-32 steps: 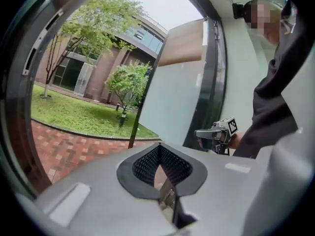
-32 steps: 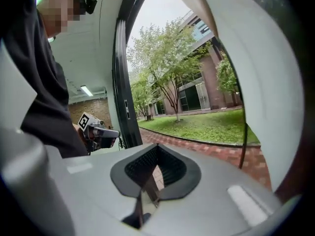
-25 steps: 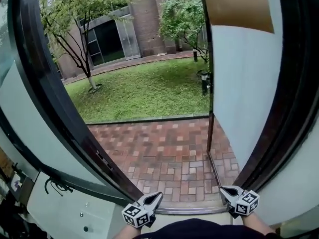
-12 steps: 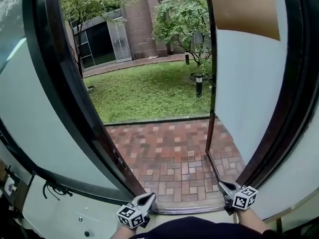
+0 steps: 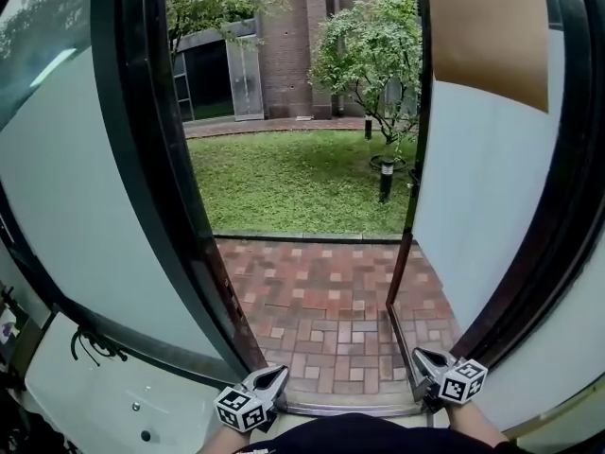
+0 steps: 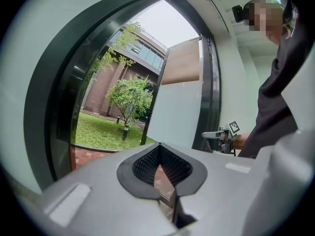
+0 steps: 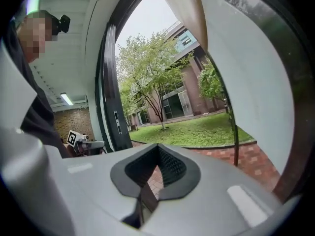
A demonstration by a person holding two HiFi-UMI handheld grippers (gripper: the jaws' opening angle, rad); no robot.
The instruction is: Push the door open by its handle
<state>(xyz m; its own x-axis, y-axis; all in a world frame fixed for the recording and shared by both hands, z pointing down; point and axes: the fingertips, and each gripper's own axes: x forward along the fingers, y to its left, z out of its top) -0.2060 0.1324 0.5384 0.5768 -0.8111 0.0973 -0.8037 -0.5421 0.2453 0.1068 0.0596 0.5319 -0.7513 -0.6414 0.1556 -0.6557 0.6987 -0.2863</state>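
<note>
The door (image 5: 477, 187) stands swung outward at the right of the opening. It is one flat panel of frosted white glass in a thin dark frame, with a brown sheet (image 5: 487, 36) across its top. Its free edge hangs over the brick paving (image 5: 321, 301). Its handle cannot be made out in any view. At the left, a thick dark door frame (image 5: 156, 178) borders a second frosted pane.

Two grippers sit low, just inside a metal threshold strip (image 5: 350, 407). Each is grey plastic and carries one black-and-white marker cube. The left gripper (image 5: 276, 376) has its ribbed black pads pressed together to a point, with nothing between them. The right gripper (image 5: 422, 357) is likewise closed and empty. It is near the door's lower edge but apart from it.

Outside, the paving is a patchwork of red and pale rectangular bricks and ends at a mown lawn (image 5: 293, 183). Two leafy trees (image 5: 373, 55) and two short dark bollard lamps (image 5: 386, 180) stand on the grass, before one brick building (image 5: 298, 45).
</note>
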